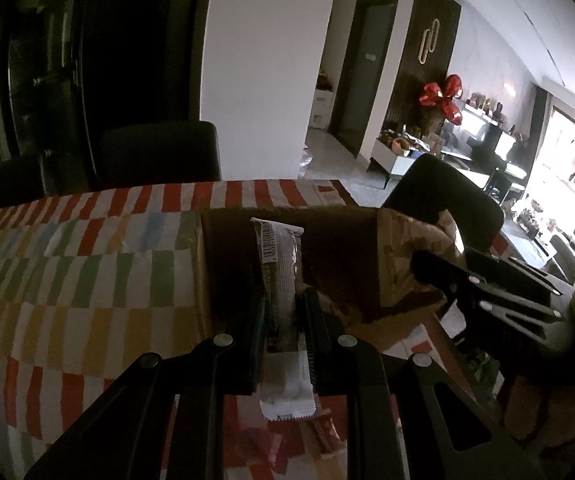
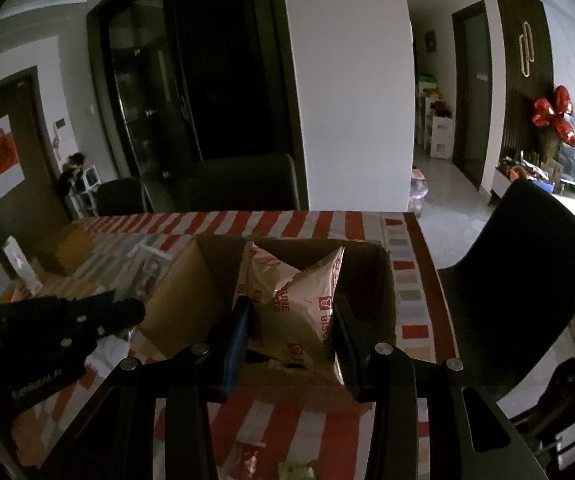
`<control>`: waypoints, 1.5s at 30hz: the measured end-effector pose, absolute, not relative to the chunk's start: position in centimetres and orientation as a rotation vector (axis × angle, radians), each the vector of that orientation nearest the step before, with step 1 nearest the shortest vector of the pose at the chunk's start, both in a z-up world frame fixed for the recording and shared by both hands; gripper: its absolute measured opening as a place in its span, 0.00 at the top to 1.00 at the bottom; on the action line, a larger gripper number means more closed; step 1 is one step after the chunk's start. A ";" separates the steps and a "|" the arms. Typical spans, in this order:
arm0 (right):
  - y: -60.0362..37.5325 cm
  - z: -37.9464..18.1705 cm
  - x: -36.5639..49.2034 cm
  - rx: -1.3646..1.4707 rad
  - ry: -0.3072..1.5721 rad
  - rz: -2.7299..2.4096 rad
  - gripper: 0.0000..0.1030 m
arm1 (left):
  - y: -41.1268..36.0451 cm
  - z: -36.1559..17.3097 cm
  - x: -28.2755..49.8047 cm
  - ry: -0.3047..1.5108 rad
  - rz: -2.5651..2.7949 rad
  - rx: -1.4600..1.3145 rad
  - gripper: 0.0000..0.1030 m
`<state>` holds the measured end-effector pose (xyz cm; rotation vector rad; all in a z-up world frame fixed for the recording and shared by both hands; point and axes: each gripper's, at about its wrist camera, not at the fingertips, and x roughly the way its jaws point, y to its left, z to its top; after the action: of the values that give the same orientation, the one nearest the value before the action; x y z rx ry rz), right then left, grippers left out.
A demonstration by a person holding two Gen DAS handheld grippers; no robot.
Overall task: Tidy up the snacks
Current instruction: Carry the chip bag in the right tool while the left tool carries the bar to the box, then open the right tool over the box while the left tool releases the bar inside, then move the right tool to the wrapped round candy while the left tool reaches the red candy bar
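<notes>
Left wrist view: the left gripper [image 1: 283, 312] pinches a long wrapped snack bar [image 1: 281, 264] over the open cardboard box [image 1: 203, 280]. Right wrist view: the right gripper [image 2: 293, 320] clamps a crumpled biscuit packet [image 2: 295, 300] above that box, on the striped tablecloth [image 2: 407, 280].

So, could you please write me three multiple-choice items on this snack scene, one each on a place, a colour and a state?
1. Where does the cardboard box stand?
A. on the striped tablecloth
B. on a chair
C. on the floor

2. What colour is the print on the biscuit packet?
A. blue
B. red
C. green

3. What state is the left hand-held gripper in?
A. open and empty
B. shut on nothing
C. shut on a slim snack bar

Key:
1 A, the tablecloth shows on all sides of the box.
2 B, the lettering on the tan wrapper is red.
3 C, the fingers press both sides of the snack bar, which sticks out past them towards the box.
</notes>
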<state>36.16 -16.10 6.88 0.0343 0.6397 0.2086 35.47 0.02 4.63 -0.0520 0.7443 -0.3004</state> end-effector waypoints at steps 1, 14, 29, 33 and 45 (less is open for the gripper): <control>-16.1 6.8 36.6 0.033 0.645 0.207 0.60 | 0.0 4.5 36.0 0.746 -0.297 -0.051 0.82; -15.5 5.7 39.9 0.016 0.698 0.171 0.43 | -0.3 3.9 40.2 0.782 -0.205 -0.052 0.60; -17.5 6.6 32.3 -0.003 0.625 0.191 0.41 | -2.0 5.1 31.0 0.690 -0.233 0.097 0.51; -18.1 6.2 29.9 -0.024 0.623 0.213 0.41 | -2.9 4.4 28.6 0.693 -0.252 0.104 0.50; -19.4 2.5 26.5 -0.062 0.698 0.222 0.42 | -4.9 -0.6 25.5 0.810 -0.283 0.109 0.49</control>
<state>26.50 -19.39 2.54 -0.0620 0.6981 0.2217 25.46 -4.88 -0.60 0.1088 0.8096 -0.2826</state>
